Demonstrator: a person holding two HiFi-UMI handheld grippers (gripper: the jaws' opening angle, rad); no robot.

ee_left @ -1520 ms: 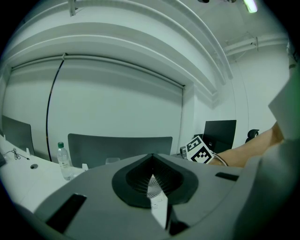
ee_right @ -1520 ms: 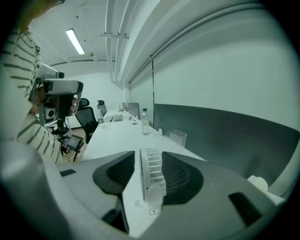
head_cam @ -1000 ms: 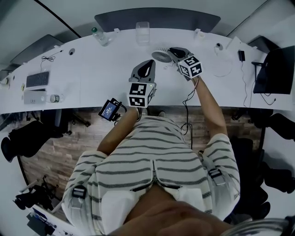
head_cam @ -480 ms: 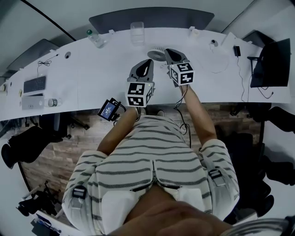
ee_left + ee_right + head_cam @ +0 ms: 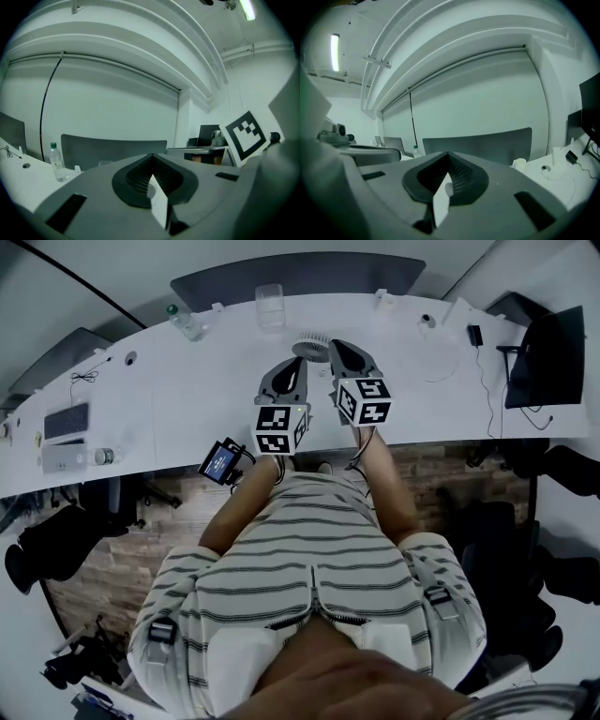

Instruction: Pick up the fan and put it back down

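Observation:
The small round white fan (image 5: 311, 345) stands on the white curved desk (image 5: 187, 390), near its far edge. My right gripper (image 5: 335, 344) hangs above the desk just right of the fan, with its jaws shut and nothing between them. In the right gripper view the right gripper (image 5: 448, 153) shows the jaws meeting at the tip, and the fan is out of sight. My left gripper (image 5: 301, 363) hovers just on the near side of the fan, apart from it. The left gripper (image 5: 152, 154) also has its jaws together and holds nothing.
A water bottle (image 5: 183, 321) and a clear cup (image 5: 270, 304) stand at the desk's far edge, with a dark chair back (image 5: 291, 276) behind them. A keyboard (image 5: 58, 420) lies far left. A monitor (image 5: 544, 357) and cables sit right. A small screen device (image 5: 221, 462) hangs off the near edge.
The right gripper has risen and drawn back toward me, rolling a little, while the fan stayed on the desk. The left gripper kept its place.

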